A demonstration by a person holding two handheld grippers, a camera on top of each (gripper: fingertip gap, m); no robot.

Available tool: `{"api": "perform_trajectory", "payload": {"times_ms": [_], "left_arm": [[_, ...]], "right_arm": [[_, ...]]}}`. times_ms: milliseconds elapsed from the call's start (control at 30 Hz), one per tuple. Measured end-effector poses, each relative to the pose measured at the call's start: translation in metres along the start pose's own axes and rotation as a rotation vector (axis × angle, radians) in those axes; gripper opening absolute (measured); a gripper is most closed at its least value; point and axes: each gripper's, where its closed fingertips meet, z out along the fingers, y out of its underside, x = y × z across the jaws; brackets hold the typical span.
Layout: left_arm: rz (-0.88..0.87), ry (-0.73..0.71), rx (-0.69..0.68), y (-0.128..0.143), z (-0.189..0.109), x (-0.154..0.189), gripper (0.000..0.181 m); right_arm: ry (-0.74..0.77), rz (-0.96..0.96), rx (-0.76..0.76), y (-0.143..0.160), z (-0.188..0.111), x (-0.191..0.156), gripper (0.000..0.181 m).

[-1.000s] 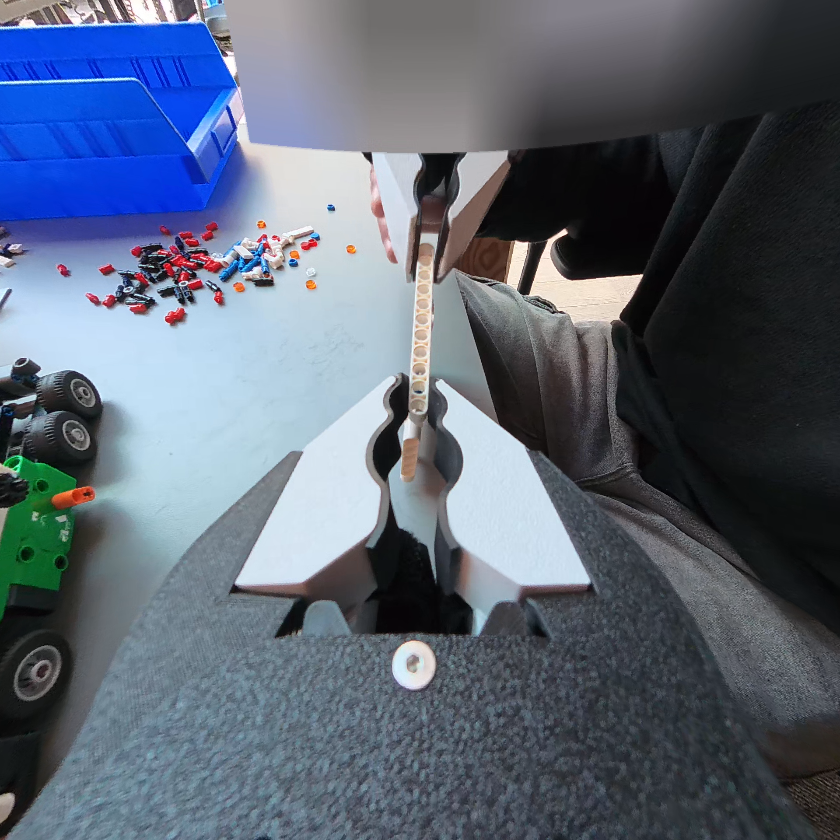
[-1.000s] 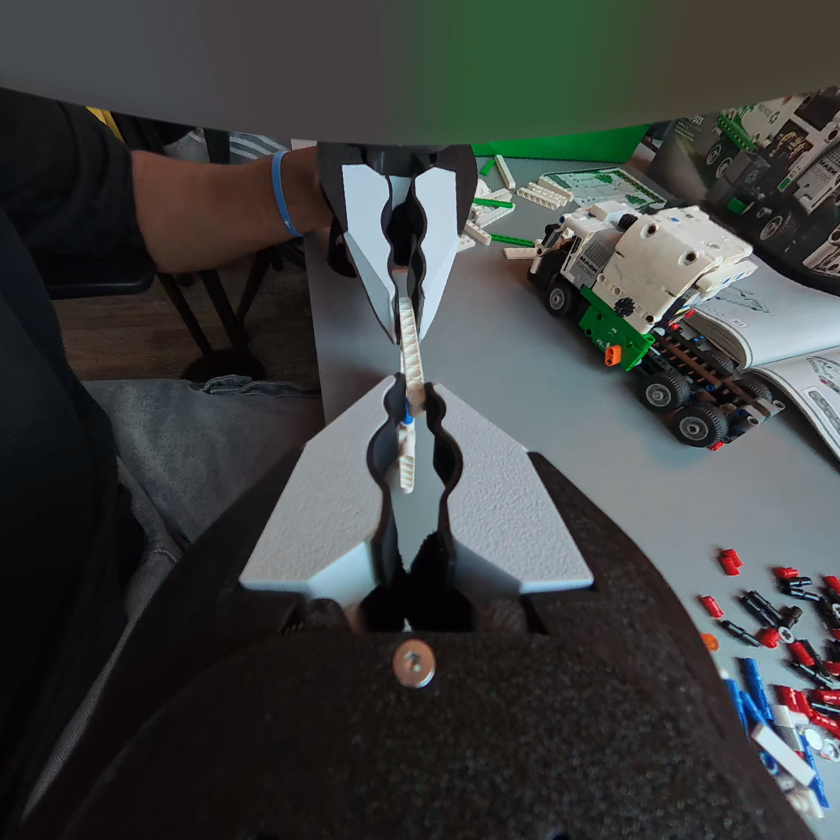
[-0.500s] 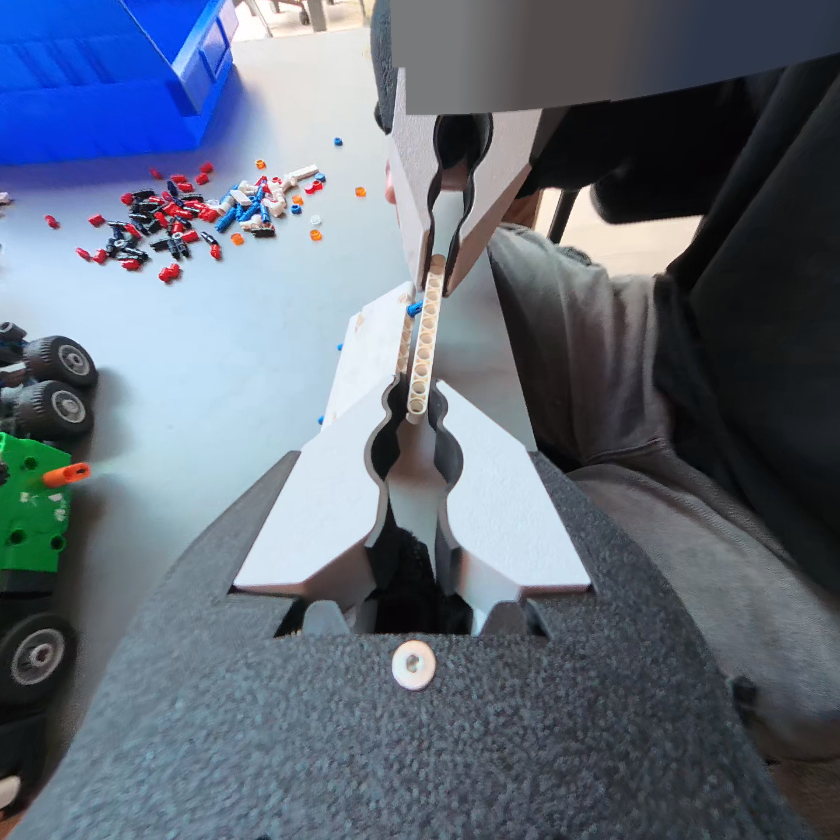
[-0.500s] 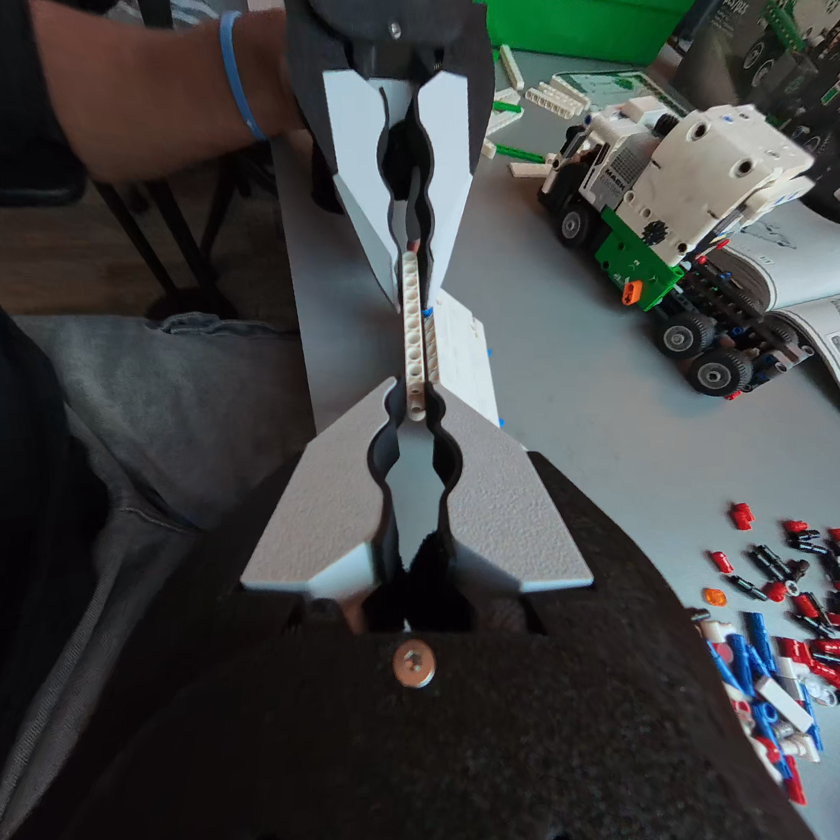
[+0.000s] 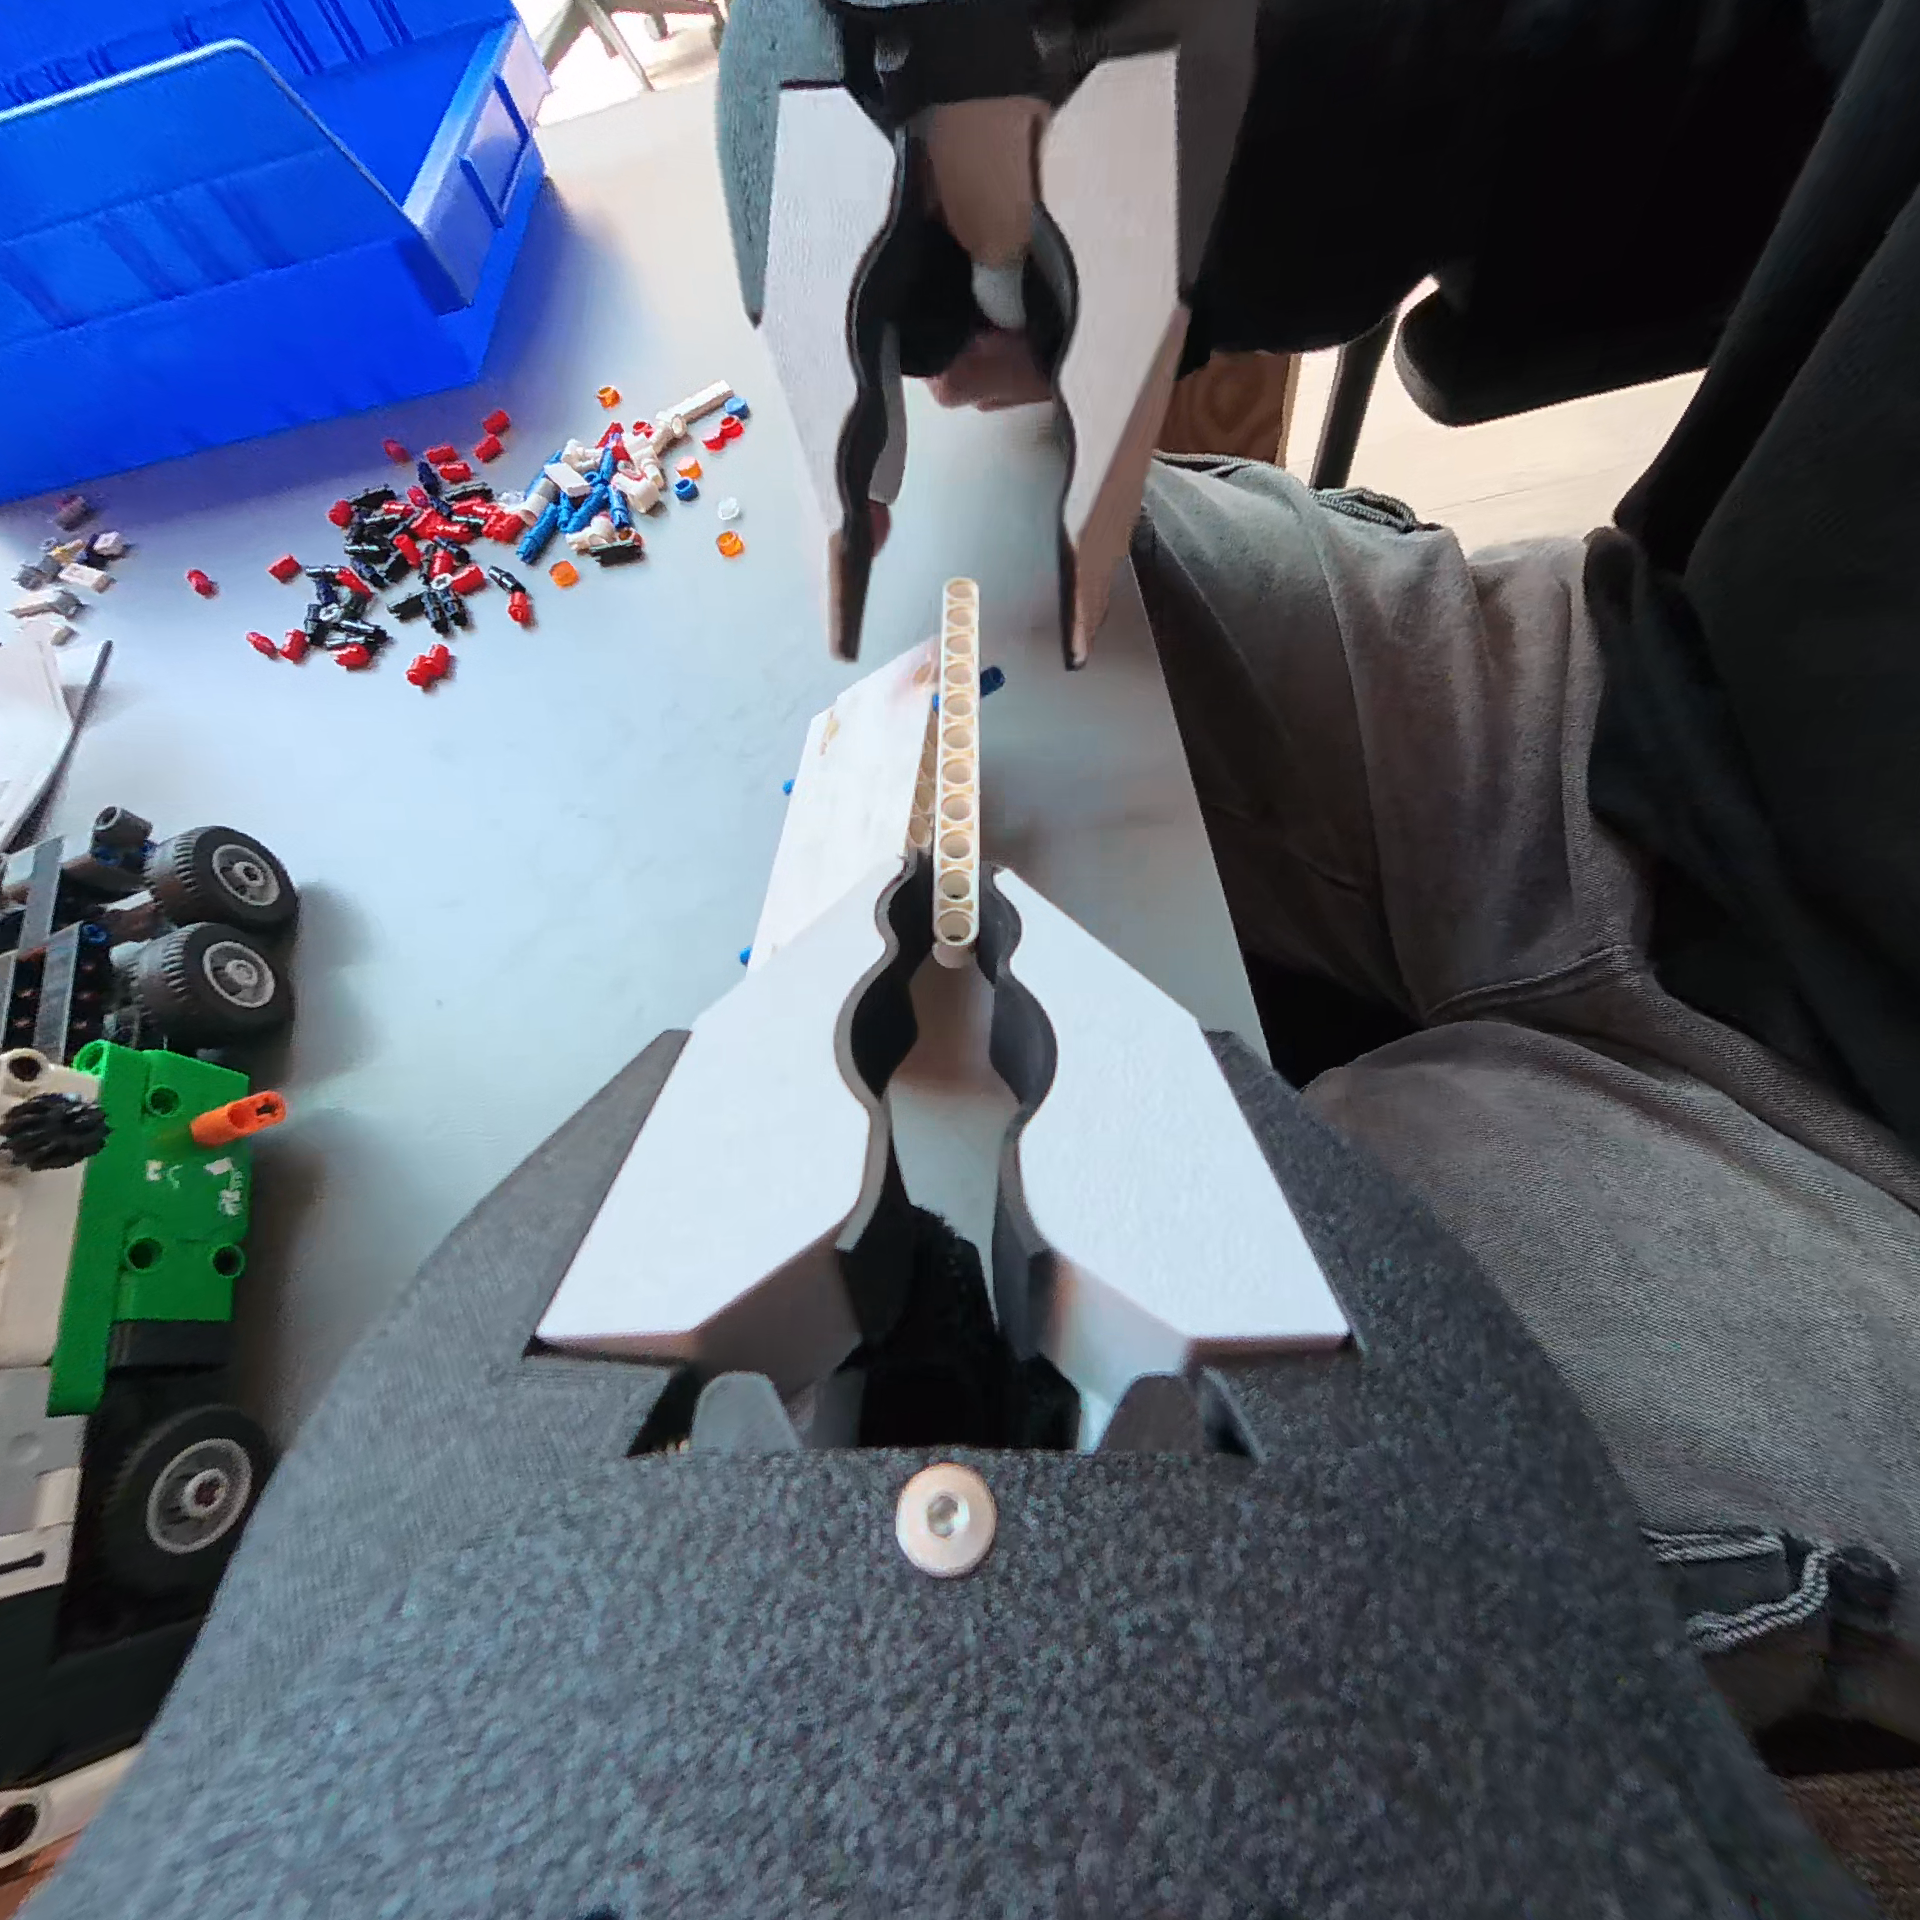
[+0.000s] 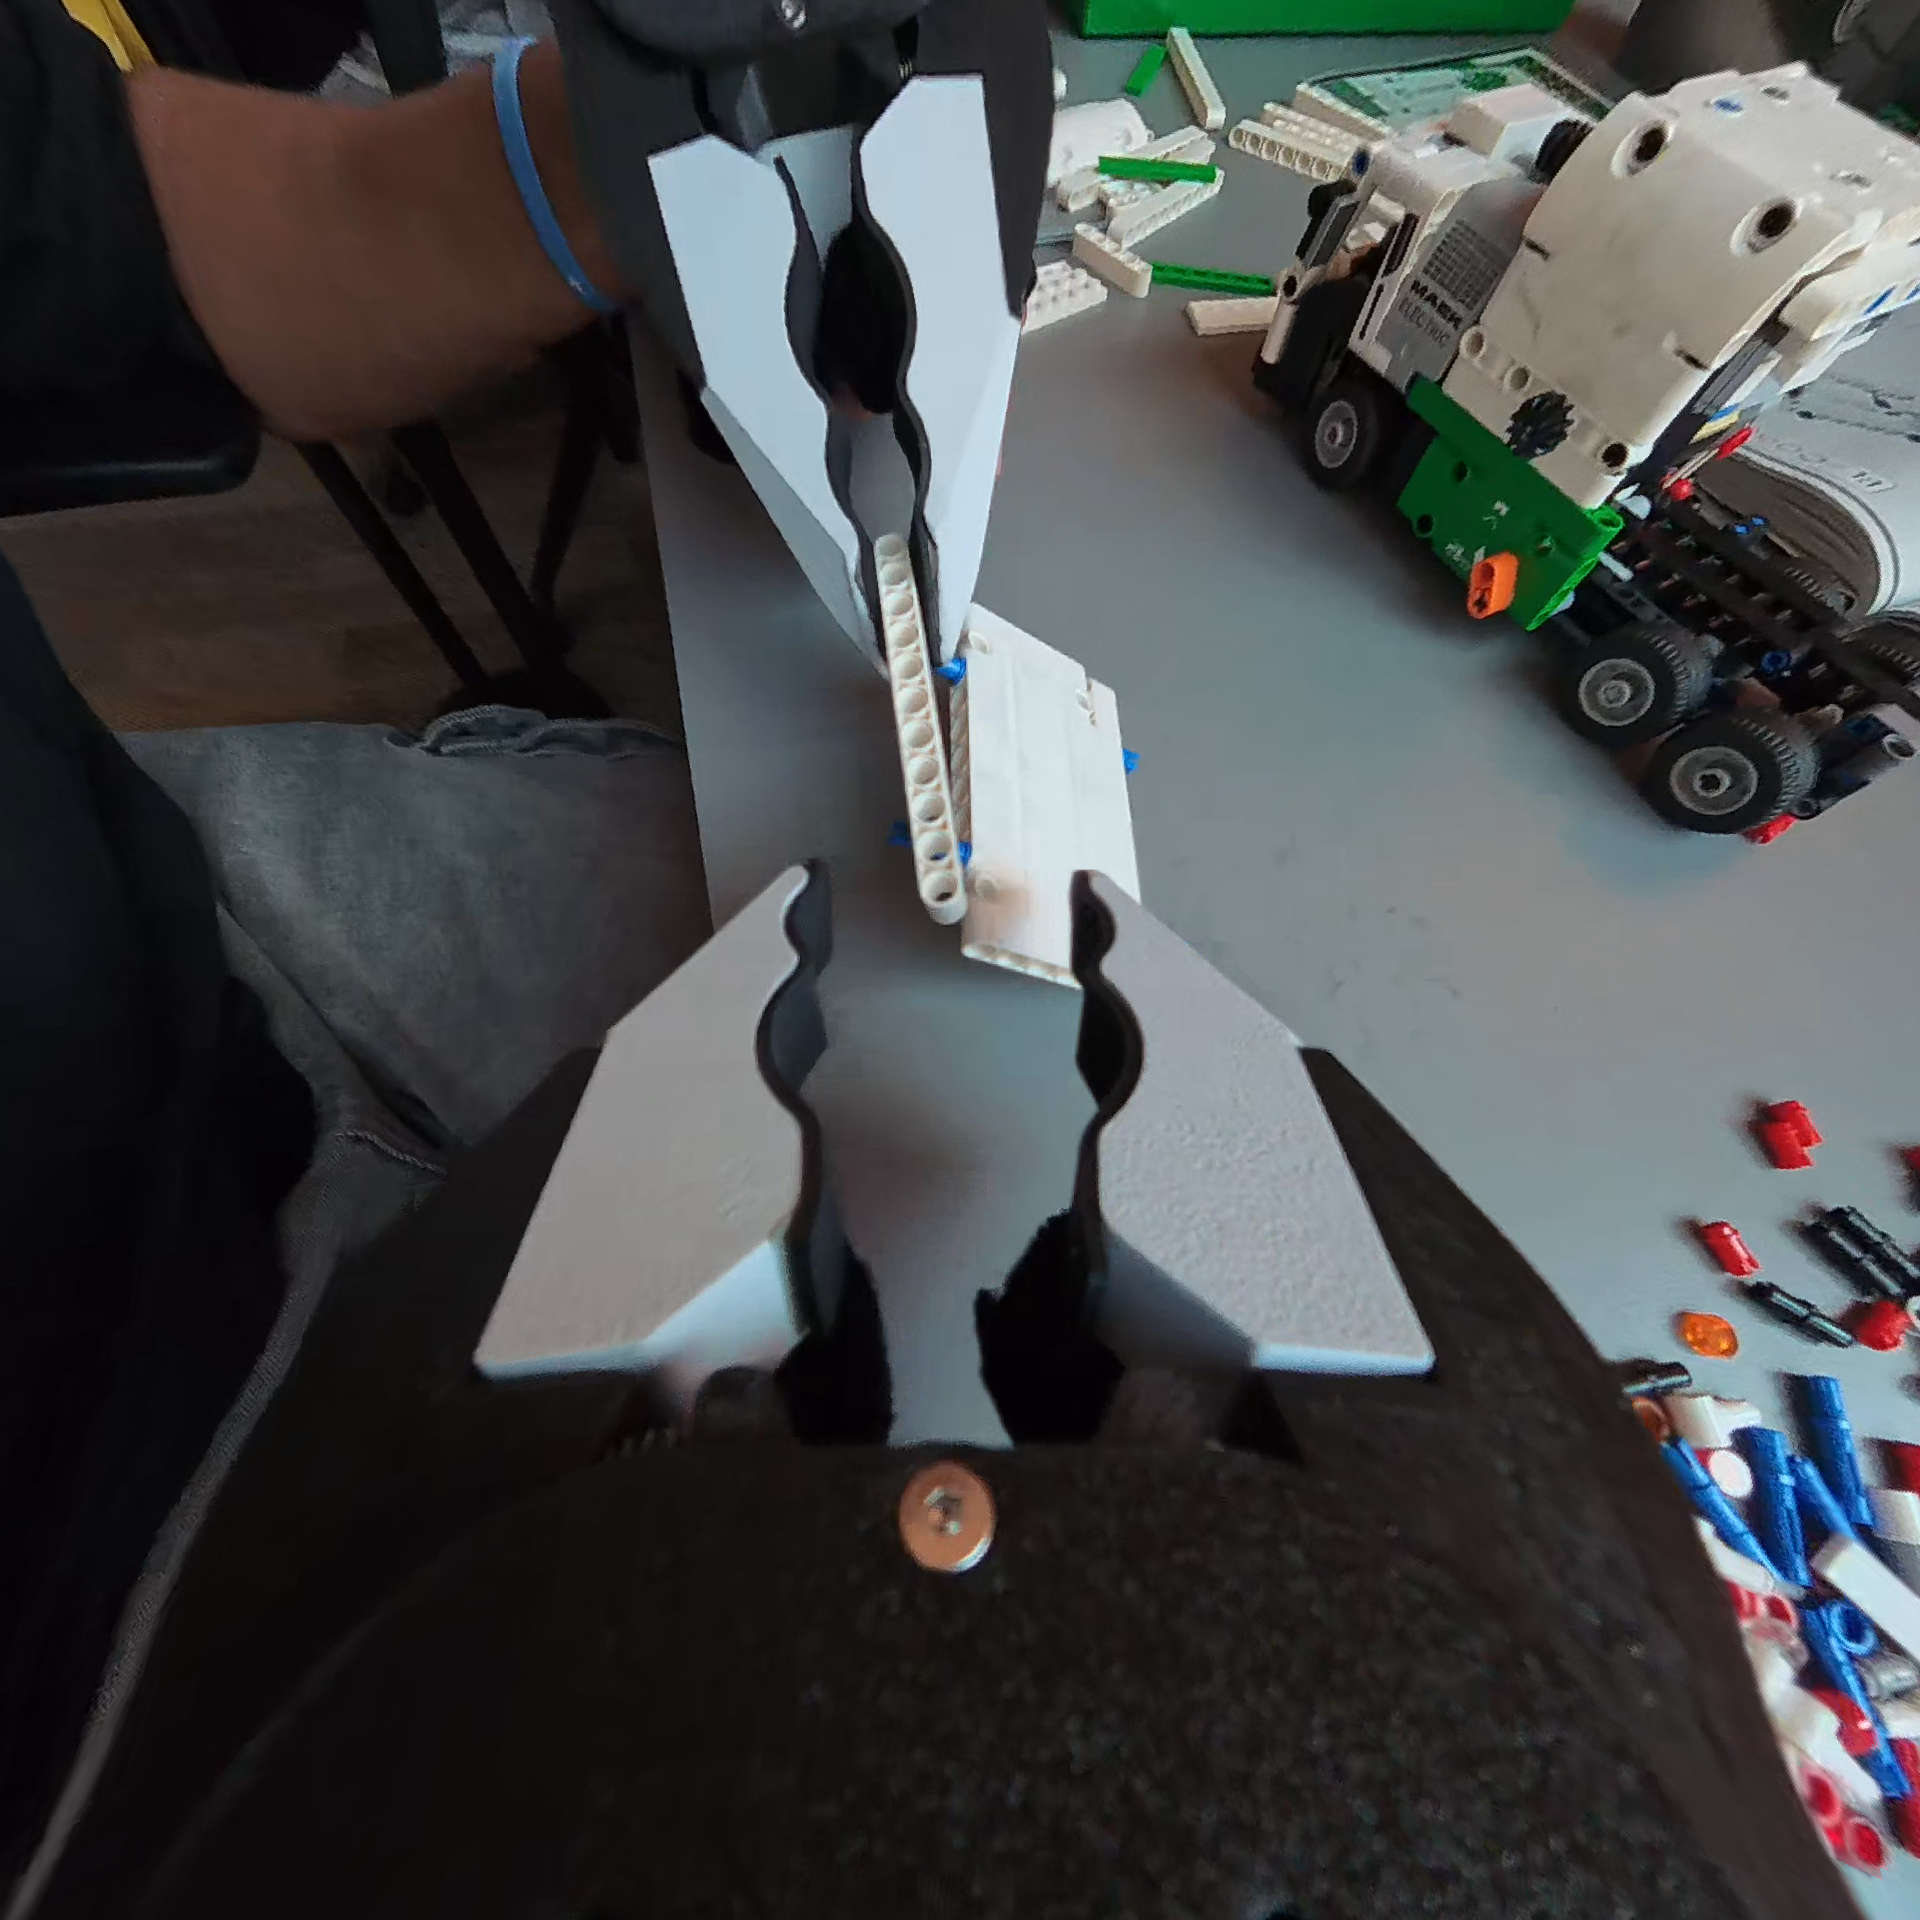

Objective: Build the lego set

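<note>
A long white beam with holes [image 5: 957,769] is held at its near end by my left gripper [image 5: 951,899], which is shut on it. The beam lies along the edge of a flat white panel [image 5: 857,800] on the grey table, by the table's edge. Blue pins [image 6: 951,670] stick out between the beam [image 6: 920,748] and the panel [image 6: 1049,790]. I cannot tell whether the beam is seated on them. My right gripper [image 6: 948,888] is open and empty, its fingertips just short of the beam's free end. It faces the left gripper [image 6: 914,603] head on.
A white and green lego truck [image 6: 1558,312] stands on an open booklet [image 6: 1849,499]. A pile of small red, blue and black pins [image 5: 468,530] lies before a blue bin [image 5: 208,260]. Loose white and green beams [image 6: 1143,187] lie at the back. A person's lap is beside the table. My right fingertips sit around 5 centimetres from my left ones.
My right gripper has opened, let go of the beam and drawn back. The left gripper has kept hold and brought the beam down along the white panel's edge.
</note>
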Motion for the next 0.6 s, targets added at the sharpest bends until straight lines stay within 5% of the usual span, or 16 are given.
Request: {"api": "perform_trajectory", "payload": {"times_ms": [133,233,300,467,600], "left_arm": [[-0.002,-0.002,-0.002,0.000,0.000,0.000,0.006],[0.001,-0.003,-0.004,0.001,0.000,0.000,0.006],[0.003,-0.017,0.001,0.000,-0.001,-0.002,0.006],[-0.010,-0.006,0.115,-0.019,-0.014,-0.003,0.006],[-0.008,0.044,0.070,-0.020,-0.015,0.001,0.006]], "right_arm": [[0.171,-0.202,-0.143,0.020,0.011,0.009,0.050],[0.363,-0.421,-0.146,0.017,0.014,0.022,0.017],[0.401,-0.481,-0.155,0.016,0.015,0.026,0.013],[0.165,-0.237,-0.060,0.002,0.010,0.007,0.007],[0.064,-0.140,-0.085,0.002,0.010,0.004,0.007]]}}
